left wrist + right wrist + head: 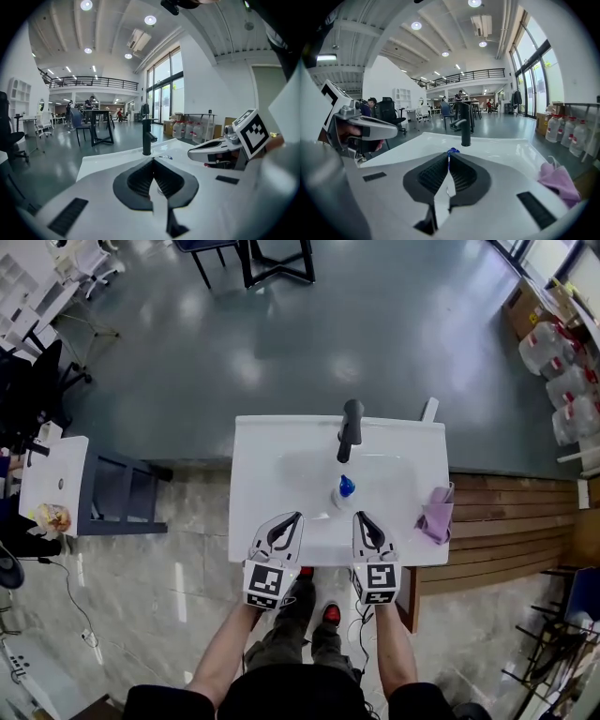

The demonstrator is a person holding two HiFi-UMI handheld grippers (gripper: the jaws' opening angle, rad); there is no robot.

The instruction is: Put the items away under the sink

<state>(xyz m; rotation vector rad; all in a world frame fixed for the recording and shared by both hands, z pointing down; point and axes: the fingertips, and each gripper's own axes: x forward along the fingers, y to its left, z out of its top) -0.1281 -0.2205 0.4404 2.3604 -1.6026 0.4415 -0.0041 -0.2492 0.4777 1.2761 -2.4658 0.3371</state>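
Two pairs of jaws are seen pressed together with nothing between them: those of the left gripper (153, 163) and of the right gripper (448, 158), whose black ribbed pads (433, 176) are set in smooth white shells. Both grippers are held side by side over the near edge of the sink (262, 442), pointed toward its far edge, and a cube (265, 583) printed with black-and-white square markers is carried on each. Just beyond the right gripper's tips, in the shallow basin, a small bottle (344, 489) appears to be stood upright, its long axis vertical and its blue cap turned upward above a white body. Behind it, at the middle of the far edge, a matte black cylindrical faucet (350, 427) is mounted, its spout reaching toward the near edge. On the right edge of the glossy white rectangular sink top a crumpled lilac cloth (436, 515) is laid, soft and bunched, its longer side running along that edge.
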